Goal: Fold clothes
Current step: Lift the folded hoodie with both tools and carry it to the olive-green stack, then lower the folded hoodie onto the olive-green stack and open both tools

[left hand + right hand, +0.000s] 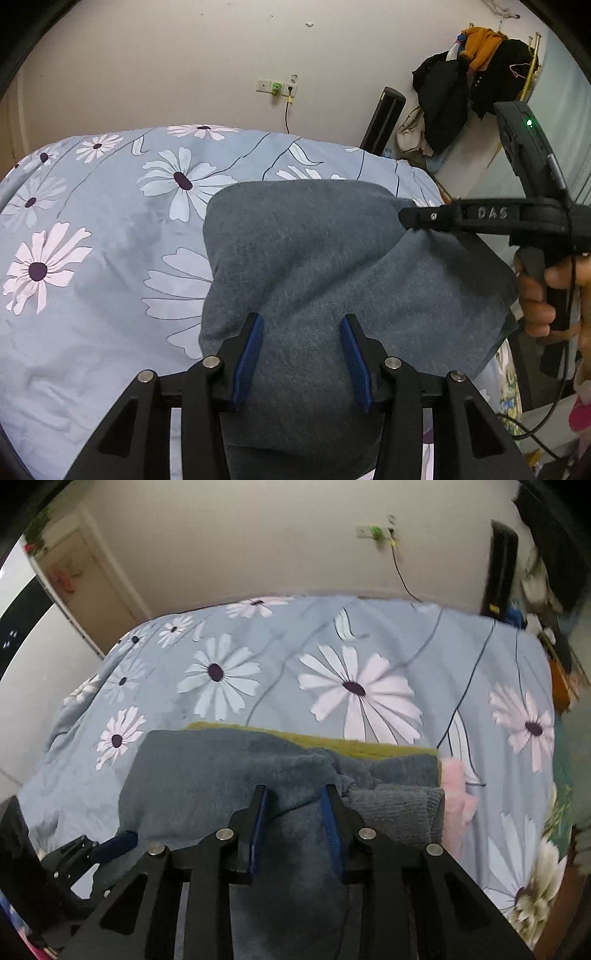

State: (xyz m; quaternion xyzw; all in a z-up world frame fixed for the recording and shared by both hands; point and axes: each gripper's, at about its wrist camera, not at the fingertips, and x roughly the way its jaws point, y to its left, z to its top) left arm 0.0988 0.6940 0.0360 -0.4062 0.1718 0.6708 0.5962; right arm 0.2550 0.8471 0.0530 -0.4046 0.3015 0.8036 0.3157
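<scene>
Floral blue bedsheet [92,229] carries the grey-blue fleece garment [295,258], bunched near the front edge. Left gripper [302,363] gapes, cloth between the pads, unpinched. Right gripper [412,218] appears clamped on a far fold. Risk: one-sided pull skews the fold.

A bed [92,221] under a blue cover printed with big pale daisies stands against a plain off-white wall [184,55]. A socket [277,88] with a dangling cord sits low on that wall. A door [88,579] stands in the left corner, and dark clothes [454,92] hang heaped in the right corner.
</scene>
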